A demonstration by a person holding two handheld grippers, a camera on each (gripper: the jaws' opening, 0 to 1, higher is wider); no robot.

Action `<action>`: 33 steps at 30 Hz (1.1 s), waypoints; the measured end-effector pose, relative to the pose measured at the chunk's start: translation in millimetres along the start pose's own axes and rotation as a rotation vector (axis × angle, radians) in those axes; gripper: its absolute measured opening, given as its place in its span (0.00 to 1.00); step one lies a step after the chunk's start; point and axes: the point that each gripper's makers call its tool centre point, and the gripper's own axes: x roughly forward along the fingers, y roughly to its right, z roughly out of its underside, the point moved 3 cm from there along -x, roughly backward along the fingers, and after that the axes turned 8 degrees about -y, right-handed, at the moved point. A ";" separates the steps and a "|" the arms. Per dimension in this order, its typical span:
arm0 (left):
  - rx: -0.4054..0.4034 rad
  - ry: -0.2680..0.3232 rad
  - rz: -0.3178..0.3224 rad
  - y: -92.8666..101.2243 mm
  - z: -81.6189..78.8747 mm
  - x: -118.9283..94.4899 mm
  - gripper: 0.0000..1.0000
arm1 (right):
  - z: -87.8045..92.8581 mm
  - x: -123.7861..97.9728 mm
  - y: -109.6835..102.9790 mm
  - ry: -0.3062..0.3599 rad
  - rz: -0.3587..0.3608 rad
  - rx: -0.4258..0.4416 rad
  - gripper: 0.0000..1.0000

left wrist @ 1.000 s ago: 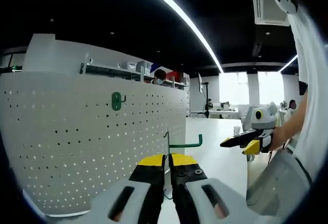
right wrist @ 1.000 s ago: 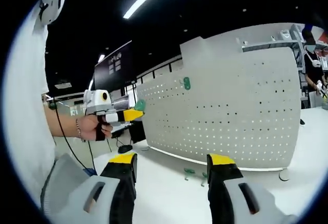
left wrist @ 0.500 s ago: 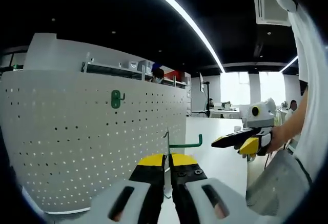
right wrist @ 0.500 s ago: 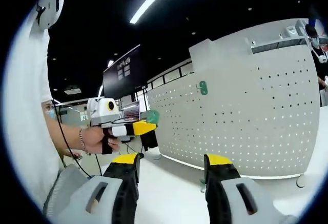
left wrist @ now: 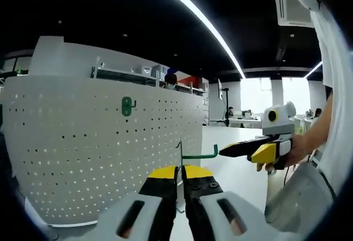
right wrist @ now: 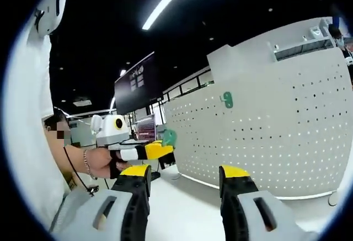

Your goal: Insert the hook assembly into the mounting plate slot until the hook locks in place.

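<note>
- Left claw pinched tight on the green hook, yellow tips nearly touching, wire stem rising straight up out of the gap
- Hook arm running off toward 3 o'clock from the stem in the left gripper view, ending in a small upturned tip
- Right claw coming into that same view from 3 o'clock, dark tips just beside the hook's upturned end; touching or not, cannot tell
- Right claw in its own view standing wide, yellow tips well apart, nothing gripped between them
- Left claw seen from the right gripper view at about 9 o'clock, held in a person's hand, green piece poking out at its front
- White pegboard taking up the 9 o'clock side of the left gripper view, standing upright on the white surface
- Same pegboard off at 3 o'clock in the right gripper view
- Second green hook piece already mounted on the pegboard, up around 10 o'clock from the left claw
- That mounted piece sitting near 1 o'clock in the right gripper view
- Held hook well apart from the pegboard face, not in any hole yet
- Long ceiling light strip overhead
</note>
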 end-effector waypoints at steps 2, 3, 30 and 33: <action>-0.004 0.001 -0.005 0.1 1.1 -0.2 0.03 | -2.3 3.7 -2.0 0.006 -0.008 0.006 0.47; -0.005 0.000 -0.008 0.6 1.0 -0.4 0.03 | -3.1 5.2 -2.9 0.007 -0.011 0.005 0.47; -0.015 -0.001 -0.028 10.7 1.6 5.6 0.03 | -15.3 39.9 -18.5 0.038 -0.074 0.025 0.40; -0.015 0.000 -0.029 11.2 1.3 5.8 0.03 | -16.2 42.7 -19.7 0.037 -0.083 0.022 0.40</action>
